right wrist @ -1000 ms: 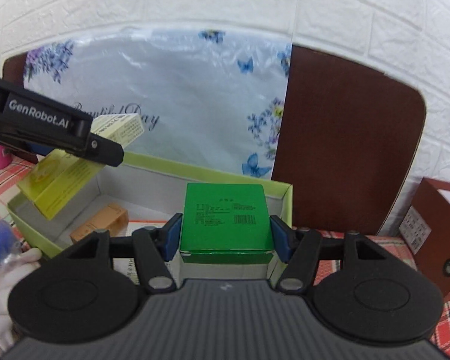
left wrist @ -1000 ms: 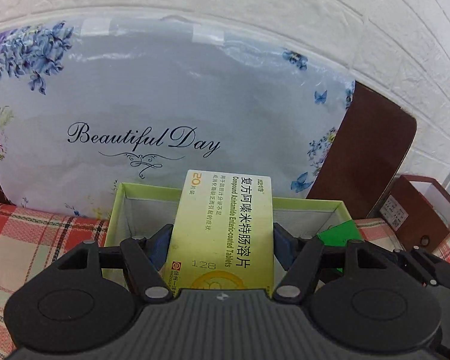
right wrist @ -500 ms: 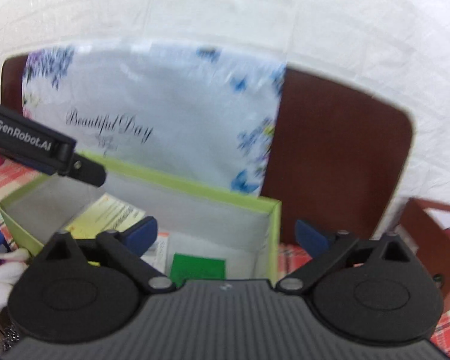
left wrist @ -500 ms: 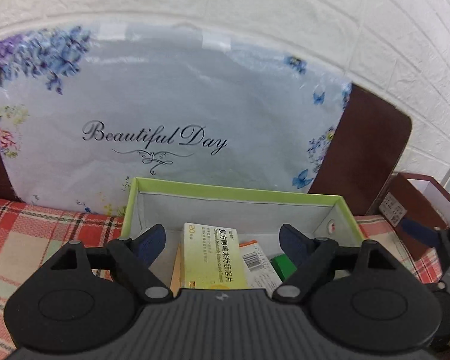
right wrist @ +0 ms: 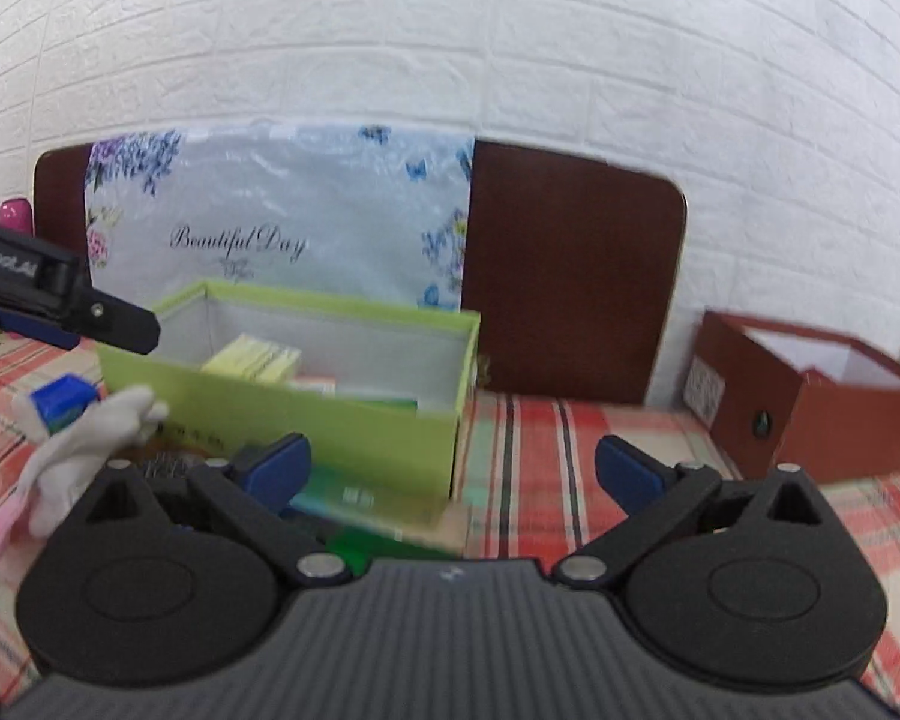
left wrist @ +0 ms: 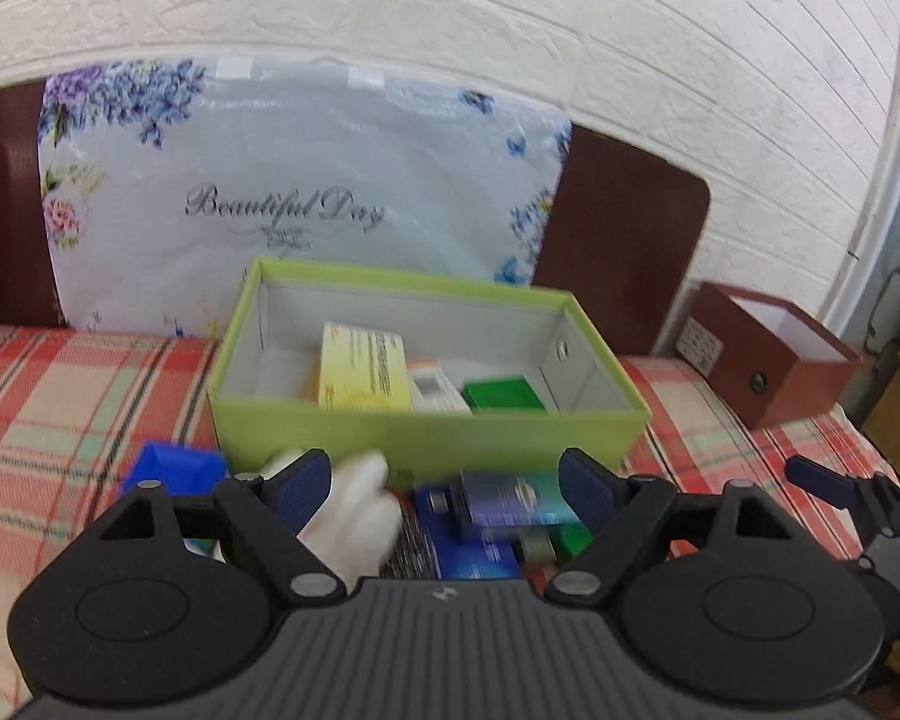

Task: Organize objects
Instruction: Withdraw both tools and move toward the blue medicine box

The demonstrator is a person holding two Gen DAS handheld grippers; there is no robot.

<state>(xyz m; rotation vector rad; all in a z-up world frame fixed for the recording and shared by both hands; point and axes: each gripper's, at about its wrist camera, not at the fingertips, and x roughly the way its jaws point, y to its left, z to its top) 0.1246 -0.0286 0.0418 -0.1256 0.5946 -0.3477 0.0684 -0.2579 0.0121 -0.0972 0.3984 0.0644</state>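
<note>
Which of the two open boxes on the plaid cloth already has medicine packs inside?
The lime-green box in front of the floral bag: a yellow pack and a green pack lie in it. The brown box to its right shows only white lining.

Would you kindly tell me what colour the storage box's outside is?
Lime green, with a grey lining; clearest in the left wrist view.

A lime-green box (left wrist: 426,435) with a pale grey lining holds a yellow carton (left wrist: 363,375) and, at three o'clock from it, a green carton (left wrist: 504,394). Red, white and green plaid cloth (right wrist: 546,450) covers the tabletop; a floral blue-and-purple bag (left wrist: 306,198) stands at twelve o'clock.
</note>
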